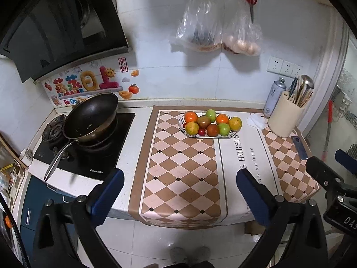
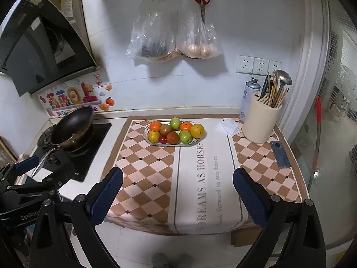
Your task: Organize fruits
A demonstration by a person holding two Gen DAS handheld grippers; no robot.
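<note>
An oval patterned plate [image 1: 185, 133] [image 2: 146, 132] sits at the back of the checkered mat, piled with several fruits: oranges [image 1: 191, 116] [image 2: 155, 125], green apples [image 1: 210, 115] [image 2: 175, 122], yellow fruits [image 1: 235, 123] [image 2: 197, 130] and reddish ones [image 1: 212, 130] [image 2: 172, 137]. My left gripper [image 1: 179, 182] is open and held back above the counter's front edge, far from the plate, nothing between its blue pads. My right gripper [image 2: 178, 179] is also open and empty, equally far back. The other gripper shows at each view's side edge [image 1: 330, 167] [image 2: 38, 167].
A black frying pan [image 1: 91, 116] [image 2: 71, 125] rests on the gas stove at left. A cream utensil holder [image 1: 286, 117] [image 2: 261, 120], a spray can [image 1: 275, 96], crumpled paper [image 2: 227, 126] and a phone [image 2: 280, 154] occupy the right side. Plastic bags [image 2: 171, 35] and scissors hang on the wall.
</note>
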